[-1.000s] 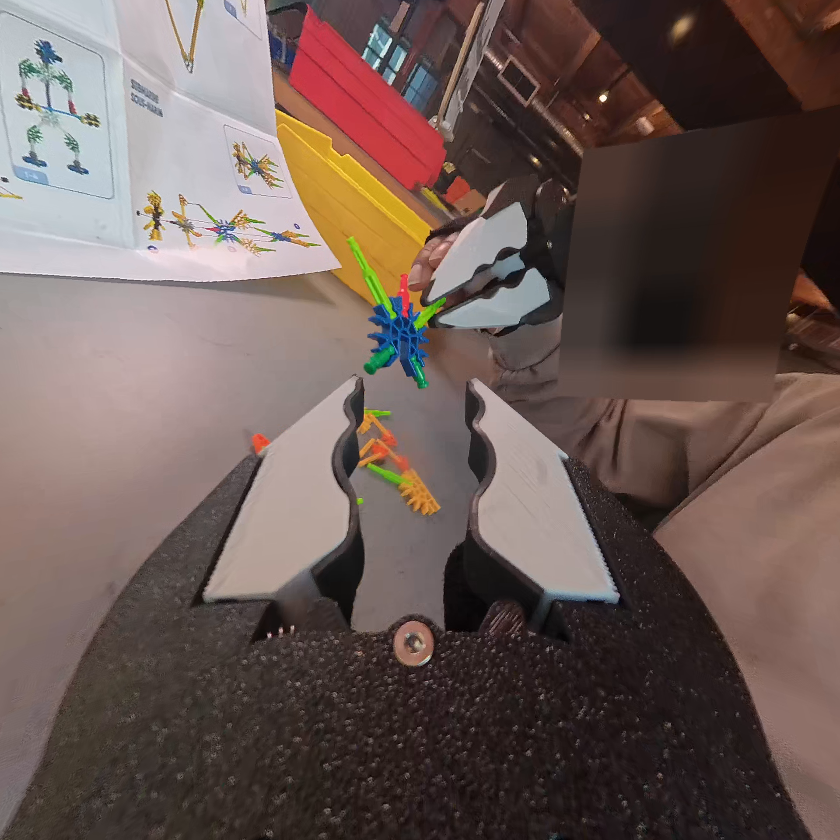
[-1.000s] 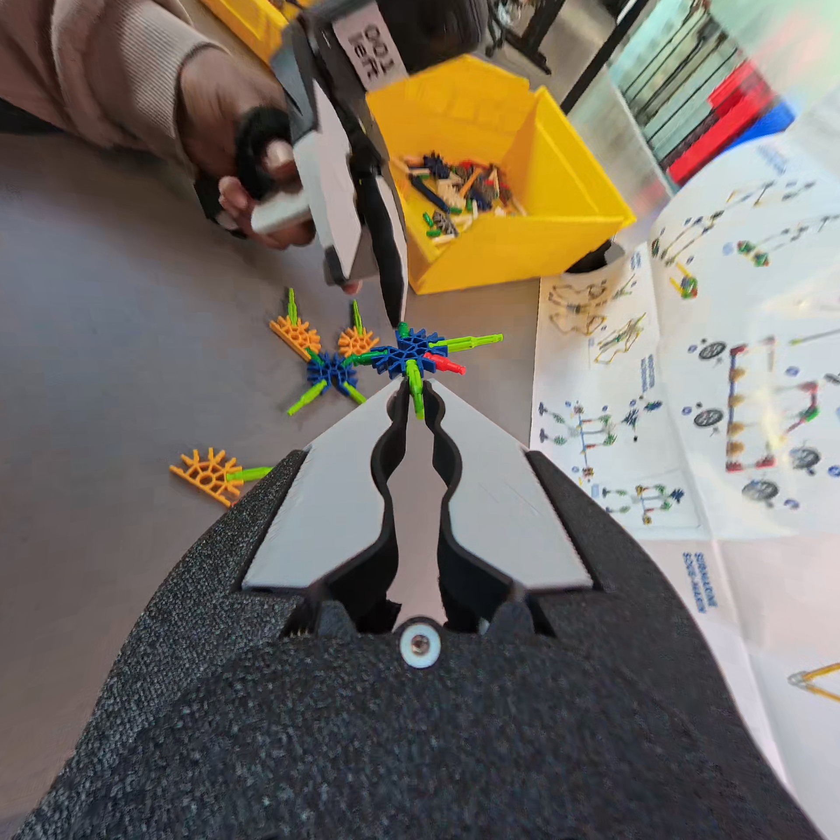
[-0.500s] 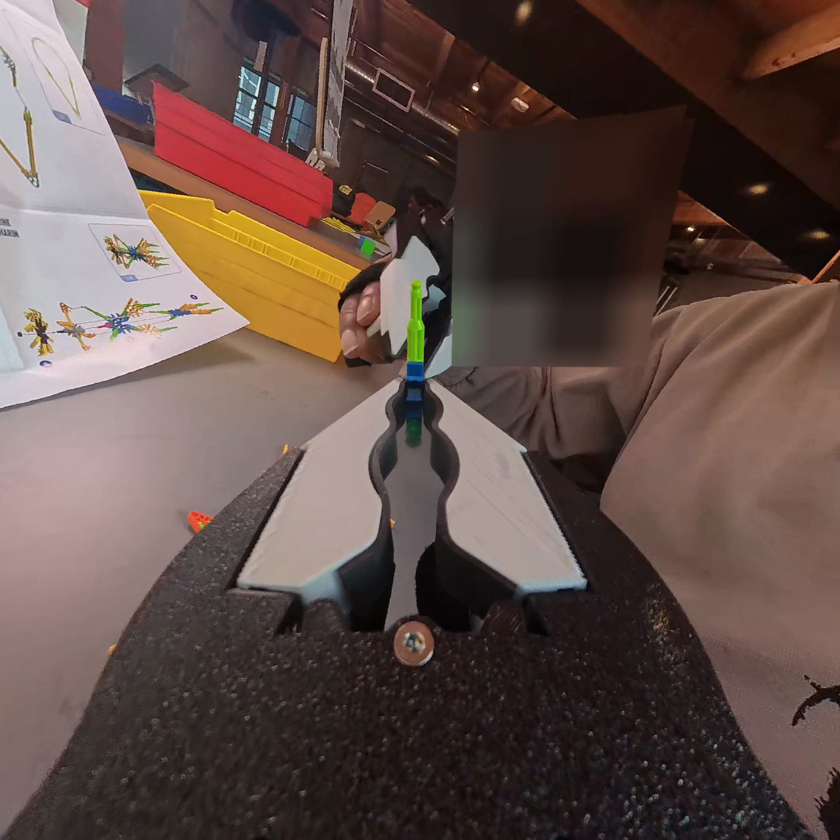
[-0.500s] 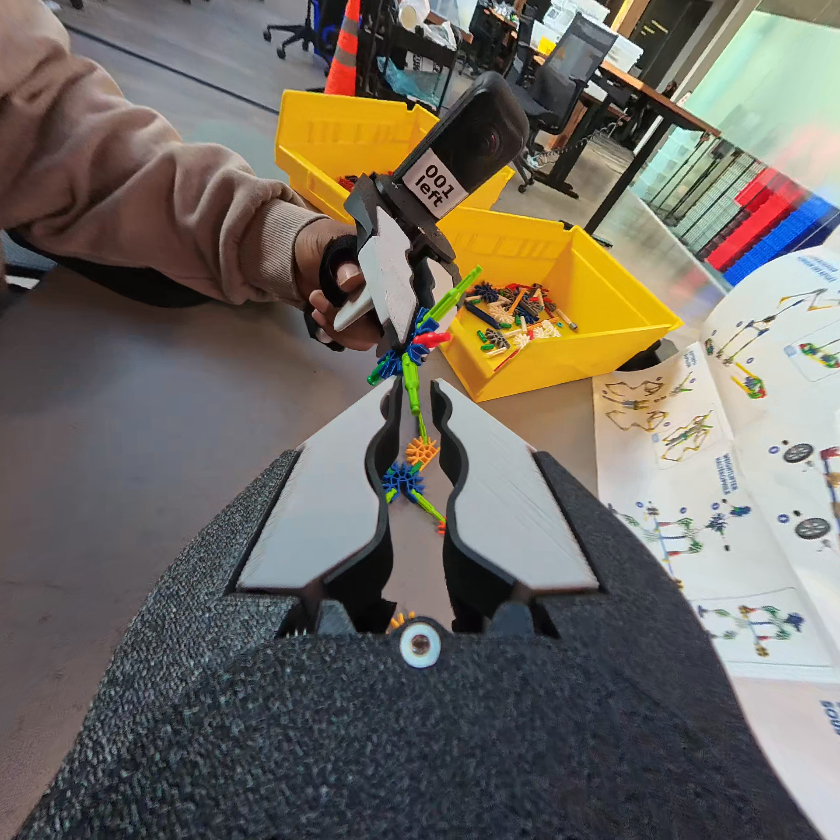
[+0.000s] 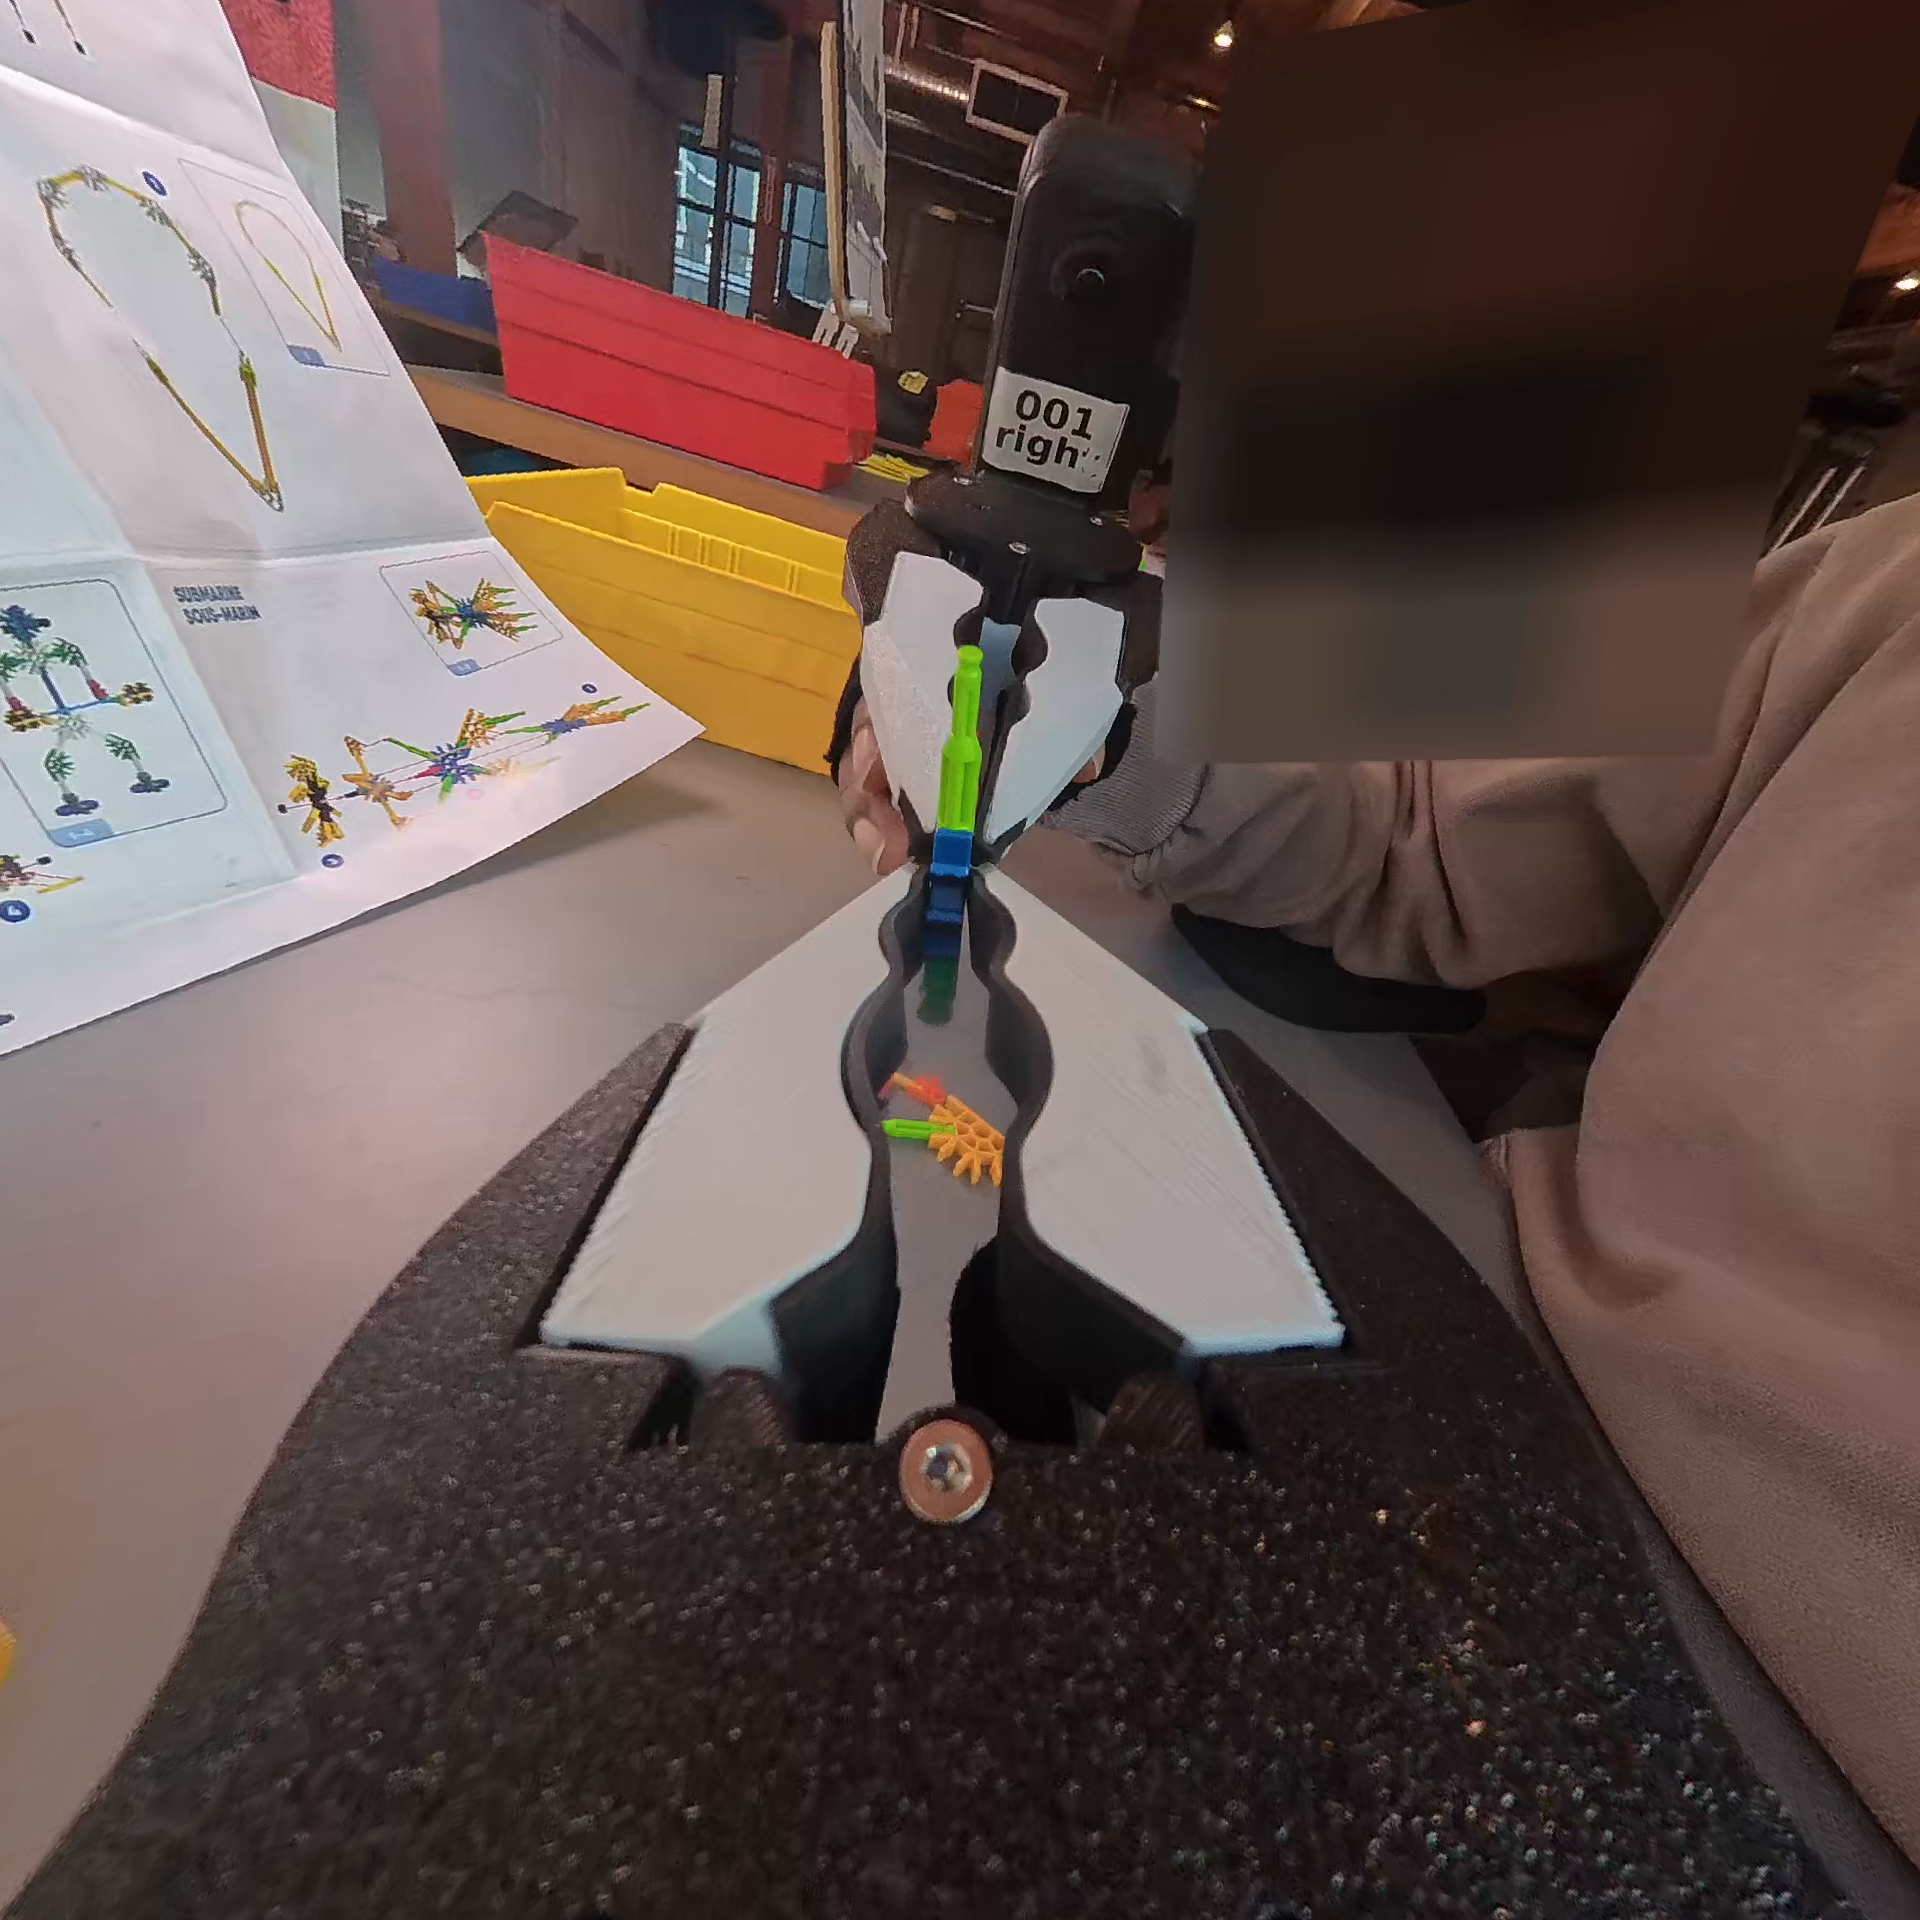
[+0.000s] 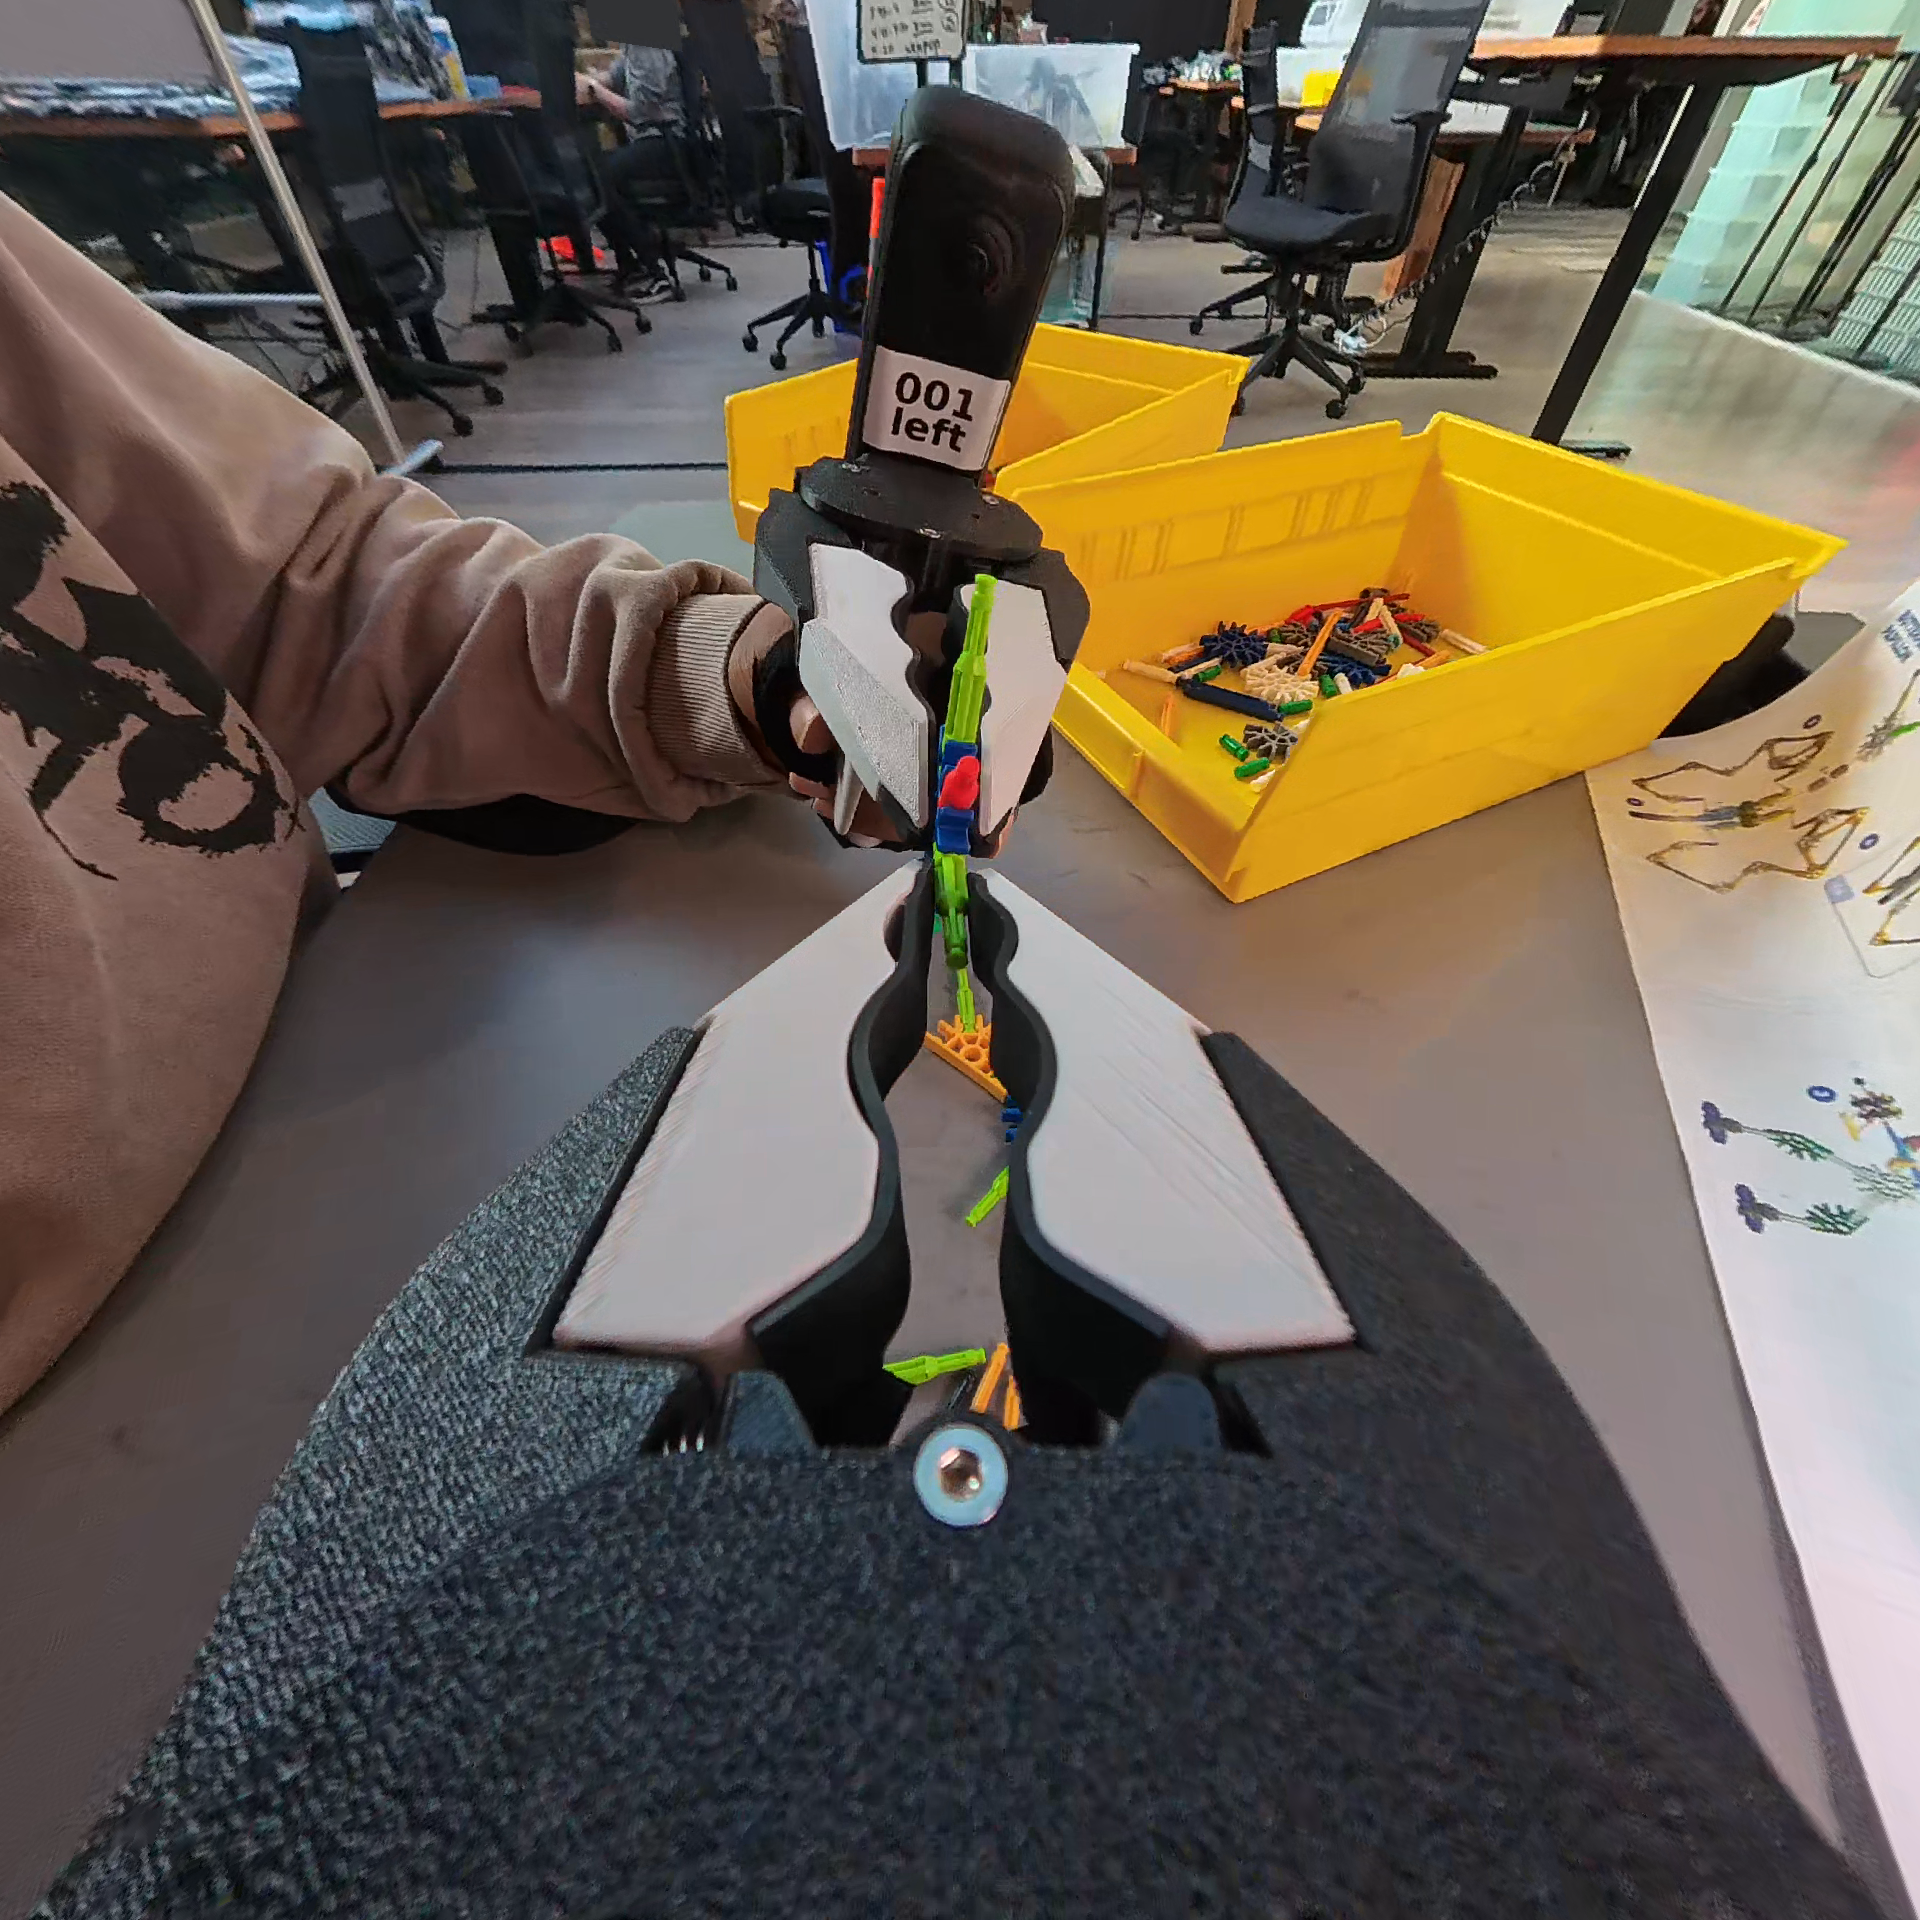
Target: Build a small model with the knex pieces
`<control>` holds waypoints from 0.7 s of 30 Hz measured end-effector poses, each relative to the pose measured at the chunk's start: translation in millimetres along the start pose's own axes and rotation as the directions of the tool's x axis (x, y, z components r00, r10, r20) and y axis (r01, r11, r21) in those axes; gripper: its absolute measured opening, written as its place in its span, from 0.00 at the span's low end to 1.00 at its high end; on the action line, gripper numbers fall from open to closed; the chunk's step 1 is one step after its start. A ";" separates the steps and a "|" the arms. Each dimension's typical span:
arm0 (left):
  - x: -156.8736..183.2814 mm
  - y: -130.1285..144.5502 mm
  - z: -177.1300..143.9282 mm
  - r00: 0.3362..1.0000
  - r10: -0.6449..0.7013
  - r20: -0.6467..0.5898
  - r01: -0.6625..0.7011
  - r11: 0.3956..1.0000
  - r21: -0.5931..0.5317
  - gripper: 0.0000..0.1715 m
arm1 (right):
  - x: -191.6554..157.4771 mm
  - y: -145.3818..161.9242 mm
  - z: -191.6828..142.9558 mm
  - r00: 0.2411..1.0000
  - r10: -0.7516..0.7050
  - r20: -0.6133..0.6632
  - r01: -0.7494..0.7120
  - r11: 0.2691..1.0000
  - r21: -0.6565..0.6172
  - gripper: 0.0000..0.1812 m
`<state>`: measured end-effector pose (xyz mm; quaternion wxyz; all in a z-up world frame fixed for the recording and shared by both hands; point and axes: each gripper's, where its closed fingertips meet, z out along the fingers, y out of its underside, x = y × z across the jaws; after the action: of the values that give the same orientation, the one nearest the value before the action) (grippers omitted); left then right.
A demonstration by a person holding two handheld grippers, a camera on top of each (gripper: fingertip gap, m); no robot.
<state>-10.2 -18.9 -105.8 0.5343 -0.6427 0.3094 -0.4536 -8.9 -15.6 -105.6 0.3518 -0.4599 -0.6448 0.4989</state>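
Claw status, left [image 5: 951,883]: fingers are closing down to a narrow slit and pinching the blue connector [image 5: 948,894] of a small rod-and-connector assembly, edge-on to the left wrist camera. Right claw [image 6: 951,883] is likewise nearly closed, its tips gripping a green rod [image 6: 953,914] of the same assembly. Both claws are meeting tip to tip above the counter [image 5: 260,1143], each seen facing the other's camera: right claw [image 5: 971,831] in the left wrist view, left claw [image 6: 951,821] in the right wrist view.

Assembly is hanging in the air between the two claws, clear of the counter. A long green rod [image 5: 961,738] is sticking up from the blue connector, and a short red rod [image 6: 958,781] is pointing toward the right wrist camera.

Loose pieces are lying on the counter beneath the claws: an orange fan-shaped connector [image 5: 968,1135] with a green rod attached, plus further green rods [image 6: 987,1195] seen between the right claw's fingers.

Yellow bin [image 6: 1558,727] is sitting just beyond, holding mixed rods and connectors [image 6: 1299,665]; a second yellow bin [image 6: 1122,395] is standing behind it. An unfolded instruction sheet [image 5: 260,623] is lying on the counter beside the bins, one part curling upward. A person's beige sleeves [image 6: 468,665] are reaching in, hands gripping both claw handles.
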 end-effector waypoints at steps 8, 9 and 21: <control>-34.8 13.0 -0.5 0.958 0.094 0.270 -0.064 0.991 -0.120 0.07 | 24.5 9.0 5.4 0.981 -0.046 -0.187 0.032 0.996 -0.077 0.02; -38.6 11.3 -0.7 0.946 0.094 0.312 -0.061 0.992 -0.114 0.07 | 27.8 8.6 5.6 0.975 -0.053 -0.216 0.036 0.996 -0.079 0.01; -52.9 4.3 -3.7 0.881 -0.038 0.471 0.032 0.999 0.021 0.06 | 45.8 1.7 7.7 0.849 -0.233 -0.474 0.173 0.971 -0.168 0.04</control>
<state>-34.3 25.2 -123.3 0.5893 -0.7356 0.1557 -0.2955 -30.6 25.4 -109.5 0.5266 -0.5207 -0.6079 0.2865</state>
